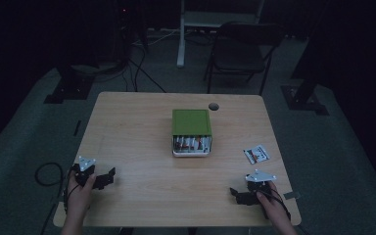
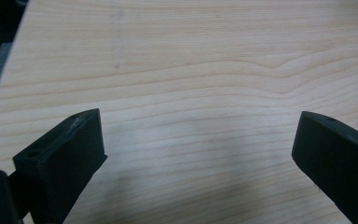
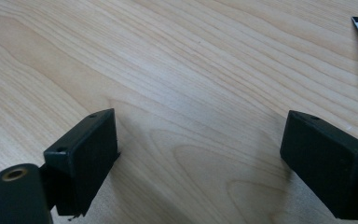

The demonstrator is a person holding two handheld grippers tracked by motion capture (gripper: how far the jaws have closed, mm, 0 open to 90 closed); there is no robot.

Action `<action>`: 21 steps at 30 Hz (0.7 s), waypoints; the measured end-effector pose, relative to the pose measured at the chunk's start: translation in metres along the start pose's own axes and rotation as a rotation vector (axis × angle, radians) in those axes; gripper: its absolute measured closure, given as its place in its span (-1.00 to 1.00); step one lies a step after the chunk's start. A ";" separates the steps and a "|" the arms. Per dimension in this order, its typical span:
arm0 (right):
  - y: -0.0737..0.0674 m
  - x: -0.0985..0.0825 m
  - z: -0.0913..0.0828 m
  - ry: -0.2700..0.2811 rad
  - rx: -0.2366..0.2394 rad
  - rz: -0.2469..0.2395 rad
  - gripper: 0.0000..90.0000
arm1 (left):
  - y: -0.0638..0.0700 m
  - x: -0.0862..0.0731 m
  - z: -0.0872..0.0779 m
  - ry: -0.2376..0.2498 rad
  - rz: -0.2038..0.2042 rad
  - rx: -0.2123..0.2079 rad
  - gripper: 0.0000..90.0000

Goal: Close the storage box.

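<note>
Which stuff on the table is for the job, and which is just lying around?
For the job:
- green box, with batteries in its open front
- left gripper, jaws open
- right gripper, jaws open

Just lying about:
- small packet on the table
- chair behind

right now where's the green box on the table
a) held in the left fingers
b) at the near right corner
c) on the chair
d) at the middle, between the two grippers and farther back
d: the high view shows the green box standing mid-table, well beyond the left gripper and the right gripper, both near the front edge with fingers wide apart on nothing.
</note>
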State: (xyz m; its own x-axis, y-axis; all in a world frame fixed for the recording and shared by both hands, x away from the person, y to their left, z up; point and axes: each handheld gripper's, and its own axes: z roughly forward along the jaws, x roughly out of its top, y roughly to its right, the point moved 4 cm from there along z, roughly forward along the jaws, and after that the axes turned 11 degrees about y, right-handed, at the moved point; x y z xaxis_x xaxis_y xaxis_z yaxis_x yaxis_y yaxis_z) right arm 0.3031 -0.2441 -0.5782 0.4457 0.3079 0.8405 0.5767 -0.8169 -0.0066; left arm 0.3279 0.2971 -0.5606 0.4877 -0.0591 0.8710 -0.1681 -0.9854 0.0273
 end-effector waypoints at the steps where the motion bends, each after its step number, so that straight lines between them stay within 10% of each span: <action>1: 0.000 0.000 0.000 0.000 -0.002 0.001 -0.76 | -0.002 -0.001 -0.001 -0.005 -0.002 0.008 -0.93; 21: 0.002 0.001 0.001 0.002 -0.010 0.007 -0.76 | -0.015 -0.016 0.000 -0.107 -0.011 0.085 -0.94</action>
State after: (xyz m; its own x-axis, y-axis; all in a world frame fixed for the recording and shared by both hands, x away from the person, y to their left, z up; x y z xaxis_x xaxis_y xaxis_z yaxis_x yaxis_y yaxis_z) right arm 0.3052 -0.2449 -0.5784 0.4484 0.3012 0.8416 0.5669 -0.8238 -0.0071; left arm 0.3231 0.3131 -0.5750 0.5787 -0.0602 0.8133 -0.0914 -0.9958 -0.0087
